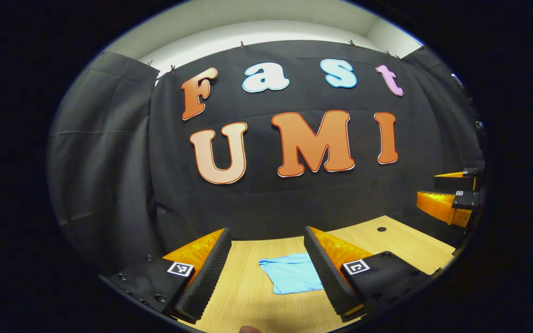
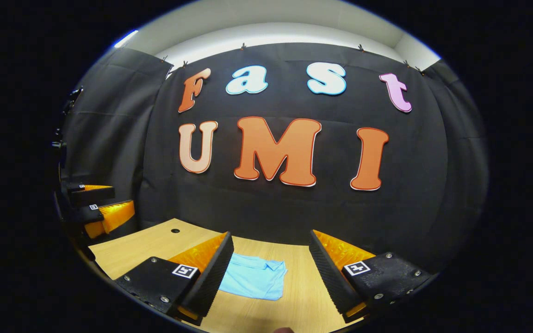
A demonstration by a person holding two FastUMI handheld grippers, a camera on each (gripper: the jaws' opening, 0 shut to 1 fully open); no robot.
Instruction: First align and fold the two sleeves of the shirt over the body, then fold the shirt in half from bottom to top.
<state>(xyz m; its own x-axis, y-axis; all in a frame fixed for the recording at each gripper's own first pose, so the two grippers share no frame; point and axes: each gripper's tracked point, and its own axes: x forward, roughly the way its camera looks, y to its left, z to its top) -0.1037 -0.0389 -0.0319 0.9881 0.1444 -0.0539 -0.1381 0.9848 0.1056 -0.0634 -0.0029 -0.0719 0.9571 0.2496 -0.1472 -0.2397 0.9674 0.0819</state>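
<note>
Nearest our lenses, both grippers are held above the table with fingers spread wide and nothing between them: the left gripper [image 1: 266, 273] and the right gripper [image 2: 271, 273]. Below them the shirt [image 1: 294, 274] lies on the wooden table [image 1: 248, 296], already a compact rectangle with its collar [image 2: 273, 265] at the far edge. We judge the folding done or nearly so. The thin, soft blue fabric could spring open or slide on the smooth wood grain if a ribbed pad [image 1: 204, 280] snags a layer.
</note>
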